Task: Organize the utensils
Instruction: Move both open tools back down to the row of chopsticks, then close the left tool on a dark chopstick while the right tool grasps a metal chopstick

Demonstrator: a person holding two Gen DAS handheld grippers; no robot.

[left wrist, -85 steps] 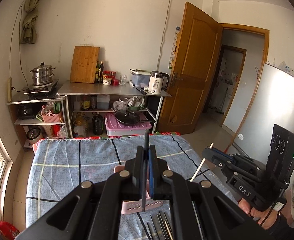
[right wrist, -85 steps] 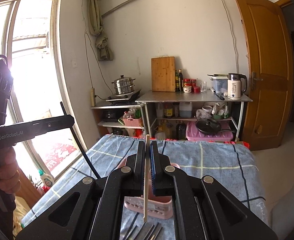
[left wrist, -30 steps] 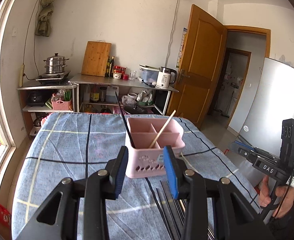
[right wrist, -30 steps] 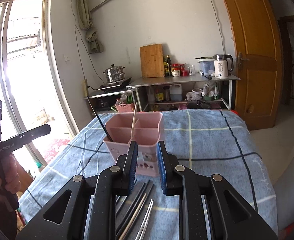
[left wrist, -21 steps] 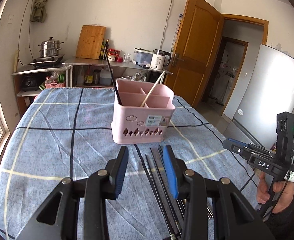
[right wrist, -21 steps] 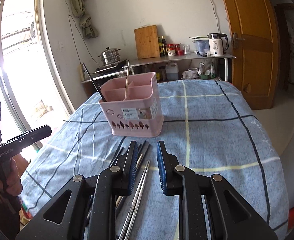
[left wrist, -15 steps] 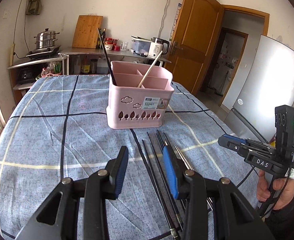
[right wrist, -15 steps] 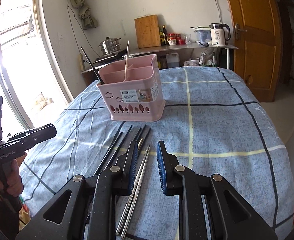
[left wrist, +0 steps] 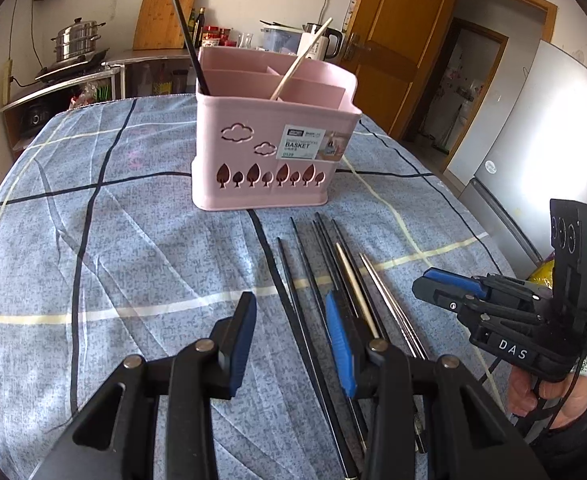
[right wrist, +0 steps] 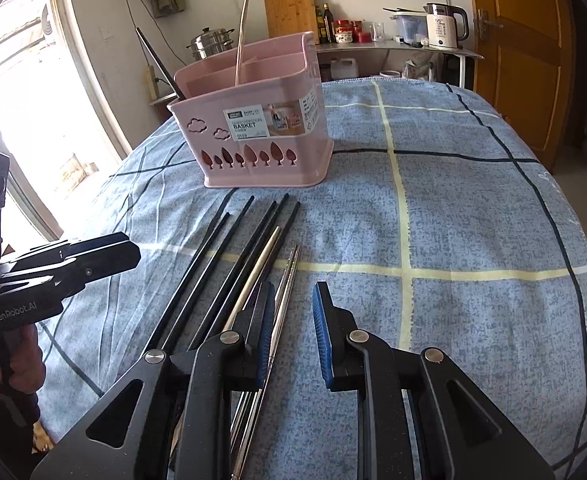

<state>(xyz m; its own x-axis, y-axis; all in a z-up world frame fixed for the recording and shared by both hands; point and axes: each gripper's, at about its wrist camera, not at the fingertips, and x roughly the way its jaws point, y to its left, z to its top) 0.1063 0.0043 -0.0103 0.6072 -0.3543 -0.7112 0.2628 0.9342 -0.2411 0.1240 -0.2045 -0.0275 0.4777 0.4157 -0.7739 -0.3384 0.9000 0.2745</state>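
Currently both the left gripper and right gripper stand partly open and empty, so closing among the tightly packed chopsticks risks pinching two at once

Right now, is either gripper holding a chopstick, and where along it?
Neither. The left gripper and right gripper both stand open above the chopsticks lying on the cloth.
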